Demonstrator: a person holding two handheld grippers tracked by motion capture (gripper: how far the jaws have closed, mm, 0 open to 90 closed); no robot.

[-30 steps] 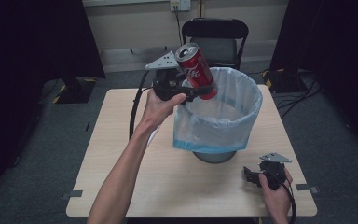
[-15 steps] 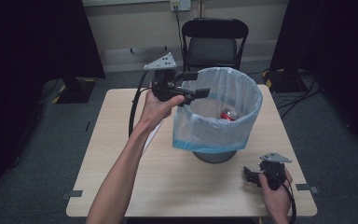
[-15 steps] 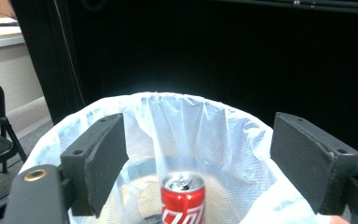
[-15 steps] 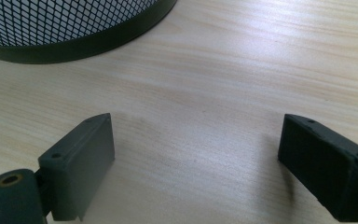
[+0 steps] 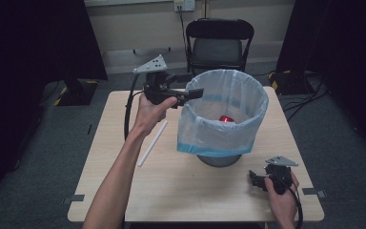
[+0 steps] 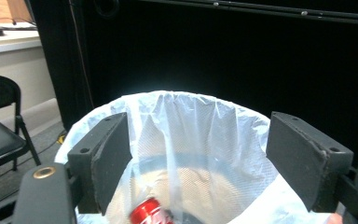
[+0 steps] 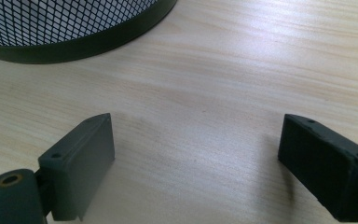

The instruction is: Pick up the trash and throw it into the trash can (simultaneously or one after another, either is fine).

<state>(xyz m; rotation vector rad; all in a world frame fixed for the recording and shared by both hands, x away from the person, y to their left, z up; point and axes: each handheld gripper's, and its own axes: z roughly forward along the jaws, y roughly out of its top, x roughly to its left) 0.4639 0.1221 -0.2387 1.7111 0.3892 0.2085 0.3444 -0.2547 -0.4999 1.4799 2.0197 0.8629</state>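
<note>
We are holding our left gripper (image 5: 190, 94) with fingers (image 6: 105, 161) spread wide, empty, over the bin (image 5: 223, 119) rim; a red can (image 6: 148, 213) is lying below them. Our right gripper (image 5: 255, 178) is resting wide-fingered on the table (image 5: 171, 181).

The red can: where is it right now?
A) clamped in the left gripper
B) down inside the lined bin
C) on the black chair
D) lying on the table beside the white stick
B: the red can lies at the bottom of the bin, and the left gripper hovers open at the rim with nothing between its jaws.
</note>
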